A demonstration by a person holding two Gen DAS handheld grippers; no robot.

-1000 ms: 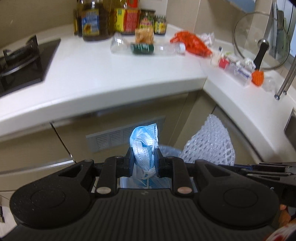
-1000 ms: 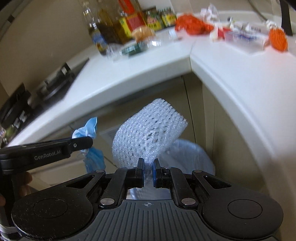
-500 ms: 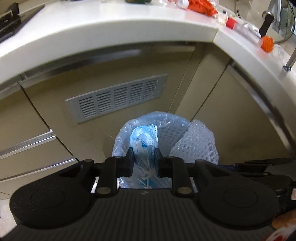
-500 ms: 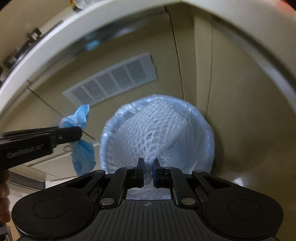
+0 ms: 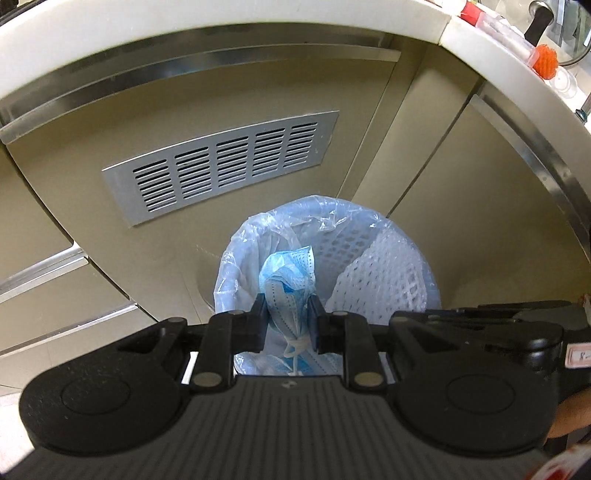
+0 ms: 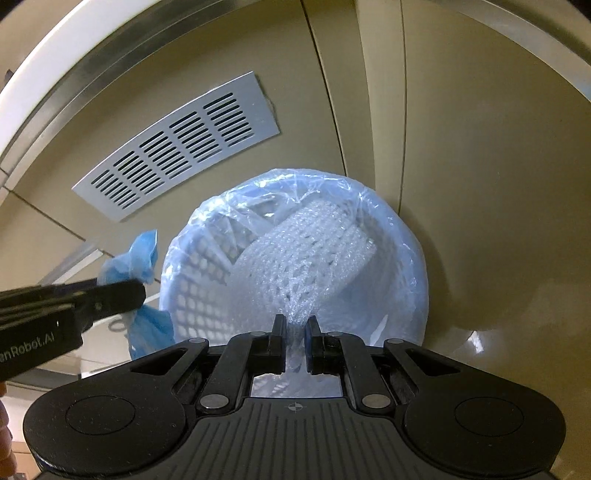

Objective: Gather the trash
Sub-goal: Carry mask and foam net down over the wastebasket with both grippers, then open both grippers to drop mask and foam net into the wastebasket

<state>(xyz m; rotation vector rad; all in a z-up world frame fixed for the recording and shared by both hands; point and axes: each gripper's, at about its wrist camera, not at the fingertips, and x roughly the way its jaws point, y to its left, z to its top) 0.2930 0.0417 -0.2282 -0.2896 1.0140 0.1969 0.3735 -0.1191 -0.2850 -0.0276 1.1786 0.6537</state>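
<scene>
Two hand-held grippers hang over a white lattice trash basket (image 6: 192, 295) lined with a clear plastic bag (image 6: 402, 258), which stands on the floor against beige kitchen cabinets. The left gripper (image 5: 287, 317) has its jaws clamped on a crumpled blue face mask (image 5: 290, 273), held above the basket's left rim; a white ear loop dangles below the pads. The right gripper (image 6: 294, 332) pinches one corner of a white foam fruit net (image 6: 306, 251), whose body lies down inside the basket; its jaws are just beginning to part, with the foam between them. In the right wrist view, the left gripper's arm enters from the left edge, and its side carries white lettering that reads in part "enRobot.AI", the first letters cut off by the frame. A silver slotted vent grille (image 5: 221, 166) is set into the cabinet front behind the basket. At the upper right of the left wrist view, the white countertop (image 5: 424, 18) carries an orange knobbly object (image 5: 546, 65) and small clear containers, too small to identify. A pale label on the right gripper's body is unreadable.
</scene>
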